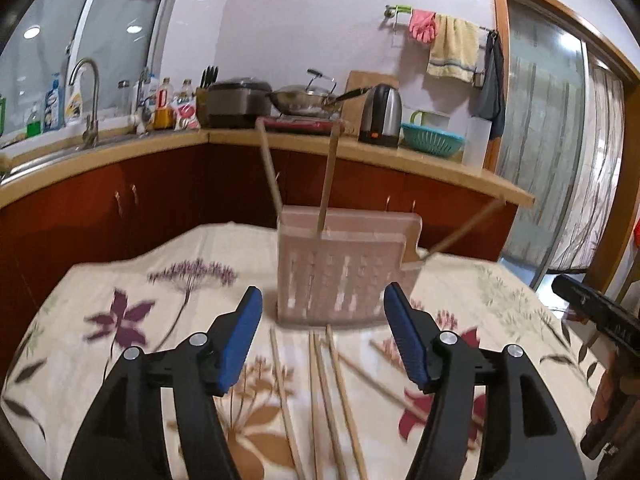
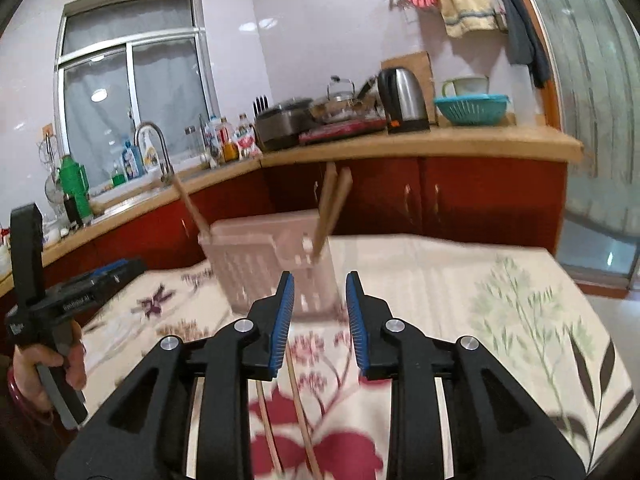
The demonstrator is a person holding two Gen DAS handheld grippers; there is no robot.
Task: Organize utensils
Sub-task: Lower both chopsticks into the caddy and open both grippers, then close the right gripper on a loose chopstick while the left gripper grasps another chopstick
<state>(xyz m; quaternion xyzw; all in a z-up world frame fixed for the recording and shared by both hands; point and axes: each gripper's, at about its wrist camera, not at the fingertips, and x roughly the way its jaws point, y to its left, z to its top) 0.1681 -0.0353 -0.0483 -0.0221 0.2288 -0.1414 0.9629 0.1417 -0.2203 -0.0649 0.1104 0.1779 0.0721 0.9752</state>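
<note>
A pale pink slotted utensil holder point(image 1: 340, 268) stands on the floral tablecloth, with wooden chopsticks point(image 1: 329, 176) standing in it. Several loose chopsticks point(image 1: 328, 392) lie on the cloth in front of it, between my left gripper's fingers. My left gripper point(image 1: 322, 302) is open and empty, just short of the holder. In the right wrist view the holder point(image 2: 272, 268) holds chopsticks point(image 2: 332, 212); my right gripper point(image 2: 320, 280) is open and empty right in front of it. Two chopsticks point(image 2: 300, 408) lie on the cloth below it.
The table point(image 2: 500, 320) has a flowered cloth. Behind it runs a kitchen counter point(image 1: 400, 156) with red cabinets, a kettle point(image 1: 382, 114), a wok, a teal colander point(image 1: 432, 138) and a sink with tap point(image 1: 90, 100). The other hand-held gripper shows at the left point(image 2: 40, 300).
</note>
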